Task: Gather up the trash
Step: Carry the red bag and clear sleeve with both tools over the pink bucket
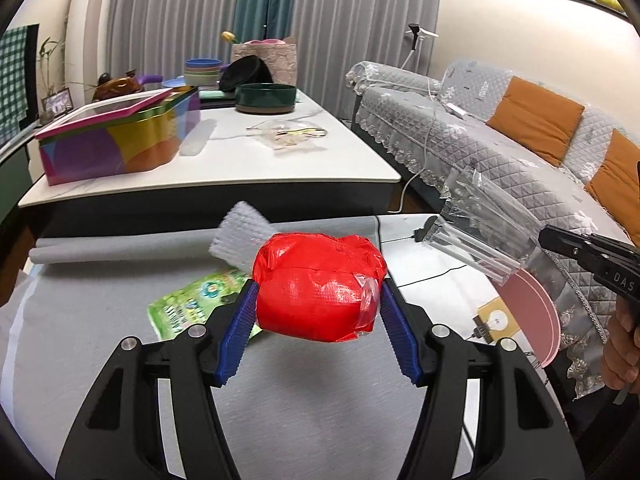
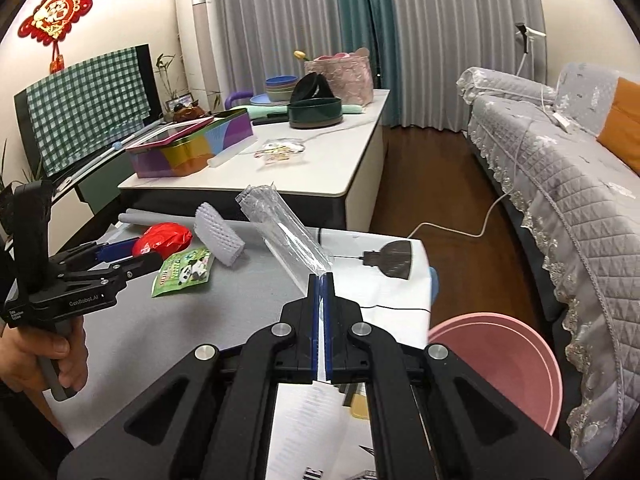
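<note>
1. Left tongs [image 1: 318, 300] are clamping a red plastic wad [image 1: 320, 284] between their blue pads, holding it lifted in the centre of the left wrist view, above the grey surface [image 1: 100, 340].
2. Right tongs [image 2: 321, 280] are standing fully closed, pinching the lower end of a clear plastic wrapper [image 2: 280, 228] that is angling up toward the upper left of the right wrist view.
3. A green snack packet [image 2: 182, 272] is lying flat on the surface, left of centre; a white ribbed foam piece [image 2: 218, 236] is resting just above it.
4. A pink bin [image 2: 508, 364] is sitting at lower right, beside the surface edge.
5. A hand [image 2: 60, 360] is gripping the left handle at lower left.
</note>
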`<state>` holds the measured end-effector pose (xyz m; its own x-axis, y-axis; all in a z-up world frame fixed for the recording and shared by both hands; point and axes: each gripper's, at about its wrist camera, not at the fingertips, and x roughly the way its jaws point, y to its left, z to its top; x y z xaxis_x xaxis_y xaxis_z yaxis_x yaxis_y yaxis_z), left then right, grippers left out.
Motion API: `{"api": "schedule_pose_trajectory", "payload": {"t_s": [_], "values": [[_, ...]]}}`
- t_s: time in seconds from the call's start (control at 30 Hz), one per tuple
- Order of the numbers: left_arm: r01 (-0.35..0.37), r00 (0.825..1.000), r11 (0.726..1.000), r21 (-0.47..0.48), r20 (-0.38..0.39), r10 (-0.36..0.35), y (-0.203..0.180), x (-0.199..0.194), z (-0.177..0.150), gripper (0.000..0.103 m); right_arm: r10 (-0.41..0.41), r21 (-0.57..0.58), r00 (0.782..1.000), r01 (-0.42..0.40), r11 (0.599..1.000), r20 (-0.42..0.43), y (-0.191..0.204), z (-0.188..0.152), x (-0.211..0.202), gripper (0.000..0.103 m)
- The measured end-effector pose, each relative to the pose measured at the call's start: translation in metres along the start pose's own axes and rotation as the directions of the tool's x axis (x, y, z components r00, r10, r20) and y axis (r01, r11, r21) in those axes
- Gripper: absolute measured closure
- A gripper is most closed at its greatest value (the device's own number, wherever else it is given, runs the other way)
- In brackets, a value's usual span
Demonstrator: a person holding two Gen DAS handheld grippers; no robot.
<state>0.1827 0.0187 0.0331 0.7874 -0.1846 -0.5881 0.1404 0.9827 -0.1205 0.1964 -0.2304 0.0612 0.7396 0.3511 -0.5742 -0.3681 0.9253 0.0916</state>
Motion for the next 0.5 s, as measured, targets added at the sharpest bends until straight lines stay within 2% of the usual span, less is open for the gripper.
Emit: {"api": "schedule_pose_trajectory", "payload": {"t_s": [0.5], "values": [[0.071,0.997,0.997,0.039,0.001,-0.071,-0.050,0.022,0.011,0.043,-0.061,0.043,0.998,0.060,0.997,0.015,-0.041,-0.006,-0.021,0.101]]}}
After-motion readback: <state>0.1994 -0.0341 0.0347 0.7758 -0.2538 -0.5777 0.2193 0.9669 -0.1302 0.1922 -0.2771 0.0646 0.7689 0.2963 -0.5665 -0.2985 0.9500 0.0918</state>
